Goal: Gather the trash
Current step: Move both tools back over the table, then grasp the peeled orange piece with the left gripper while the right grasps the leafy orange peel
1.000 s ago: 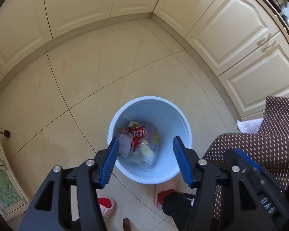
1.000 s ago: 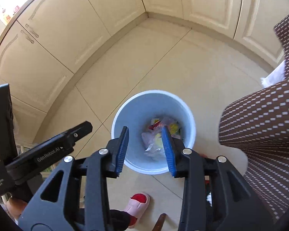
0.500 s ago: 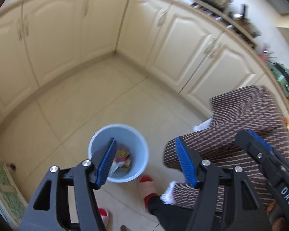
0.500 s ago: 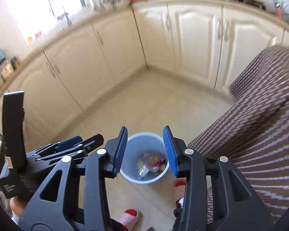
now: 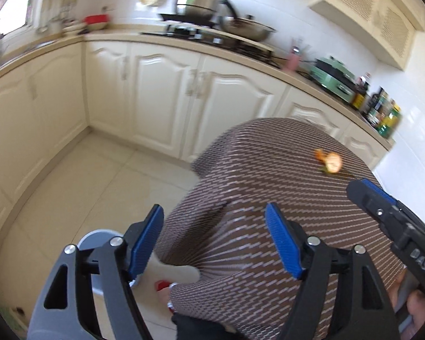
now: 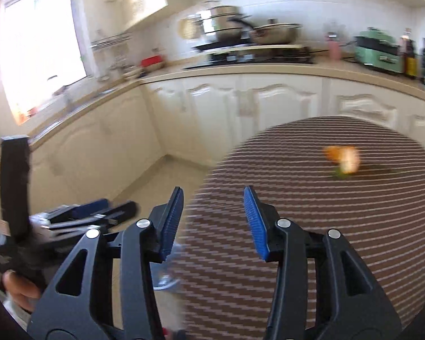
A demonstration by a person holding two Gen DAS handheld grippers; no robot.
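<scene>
An orange peel scrap (image 5: pixel 331 162) (image 6: pixel 343 158) lies on a round table with a brown patterned cloth (image 5: pixel 269 175) (image 6: pixel 340 212), toward its far right. The pale blue trash bin (image 5: pixel 97 239) stands on the floor at lower left, mostly hidden behind my left gripper's fingers; only a blurred bit of its rim (image 6: pixel 167 282) shows in the right wrist view. My left gripper (image 5: pixel 214 240) hovers over the table's near edge, its jaws opening with nothing between them. My right gripper (image 6: pixel 212 221) is also opening and empty, short of the peel.
Cream cabinets (image 5: pixel 161 96) run along the walls under a countertop with pots (image 5: pixel 201 0), a stove and bottles (image 5: pixel 382 113). A person's foot in a red-and-white slipper (image 5: pixel 167 284) stands by the bin. Tiled floor (image 5: pixel 70 187) lies to the left of the table.
Both grippers have risen from above the bin and tilted up toward the table and counter. The bin has dropped to the lower left. Both jaws have widened.
</scene>
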